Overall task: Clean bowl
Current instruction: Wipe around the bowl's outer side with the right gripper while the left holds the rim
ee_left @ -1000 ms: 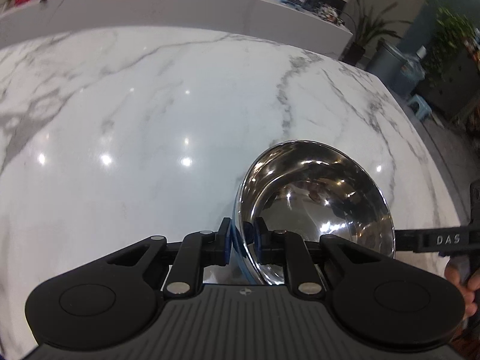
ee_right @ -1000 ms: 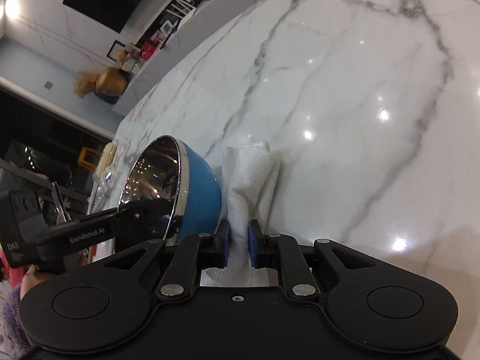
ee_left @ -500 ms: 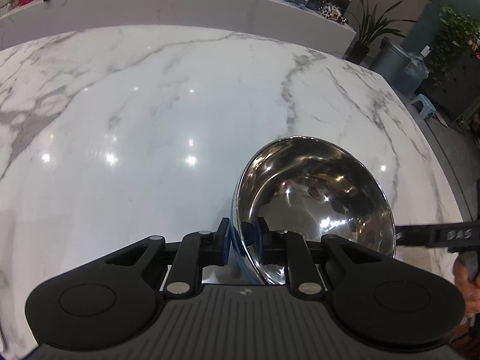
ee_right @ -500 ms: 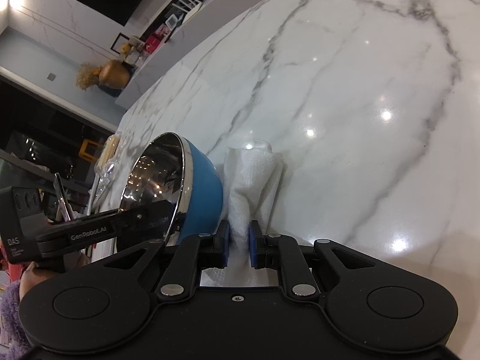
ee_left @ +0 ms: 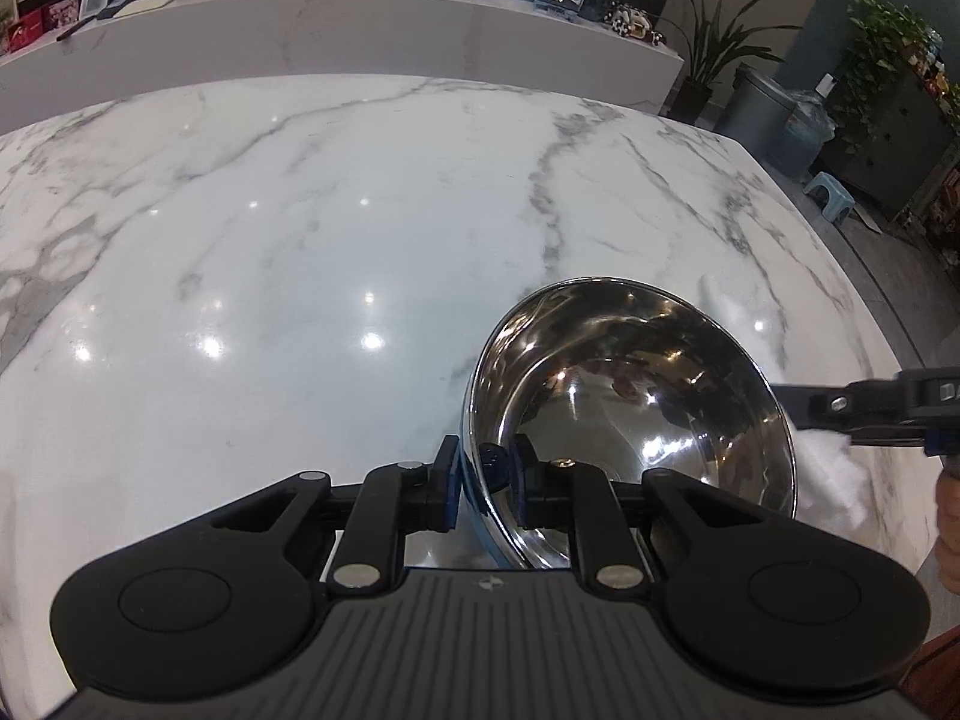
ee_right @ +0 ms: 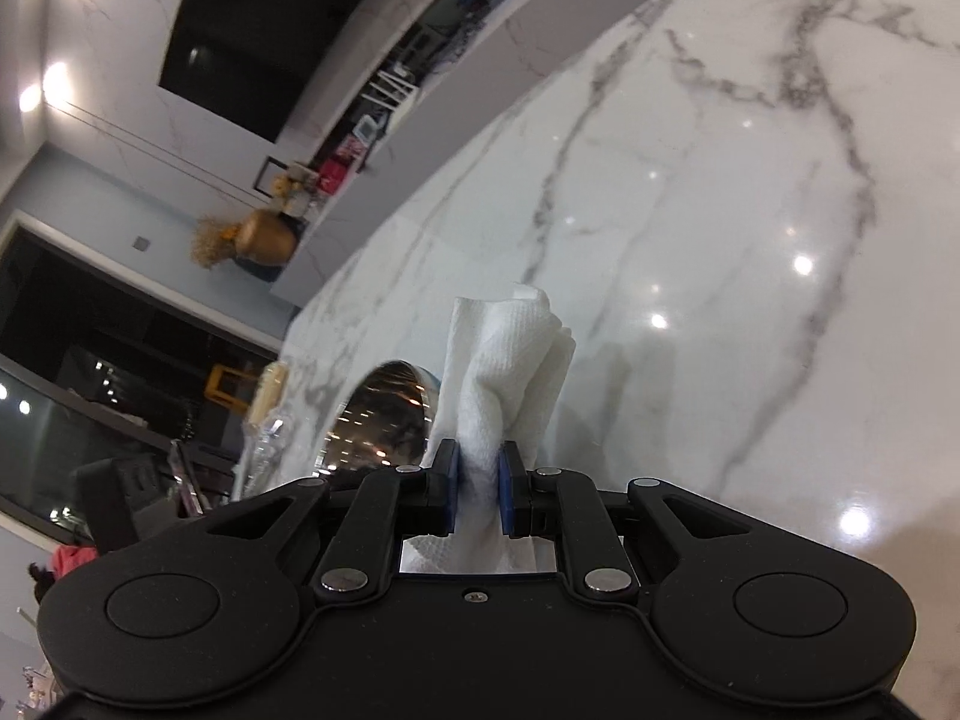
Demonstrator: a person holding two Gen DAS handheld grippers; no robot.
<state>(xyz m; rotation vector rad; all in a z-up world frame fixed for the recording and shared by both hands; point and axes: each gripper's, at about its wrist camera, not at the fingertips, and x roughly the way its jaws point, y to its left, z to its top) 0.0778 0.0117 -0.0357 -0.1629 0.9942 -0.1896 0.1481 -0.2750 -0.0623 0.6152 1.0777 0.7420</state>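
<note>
A steel bowl (ee_left: 630, 414) with a blue outside is tilted above the marble table (ee_left: 300, 240). My left gripper (ee_left: 483, 480) is shut on its near rim, one finger inside and one outside. My right gripper (ee_right: 478, 495) is shut on a crumpled white paper towel (ee_right: 510, 372). In the left wrist view the right gripper (ee_left: 864, 408) reaches in from the right edge, with the towel (ee_left: 834, 474) just outside the bowl's right rim. In the right wrist view the bowl (ee_right: 384, 414) shows to the left behind the towel.
A long marble counter (ee_left: 360, 18) with boxes and pictures runs behind the table. Potted plants, a grey bin (ee_left: 756, 114) and a small stool (ee_left: 831, 192) stand on the floor beyond the table's right edge. A gold vase (ee_right: 264, 240) stands far off.
The right gripper has lifted and turned with the towel, so the bowl now sits smaller and lower in its view. The towel now shows at the bowl's right rim. The left gripper keeps holding the bowl.
</note>
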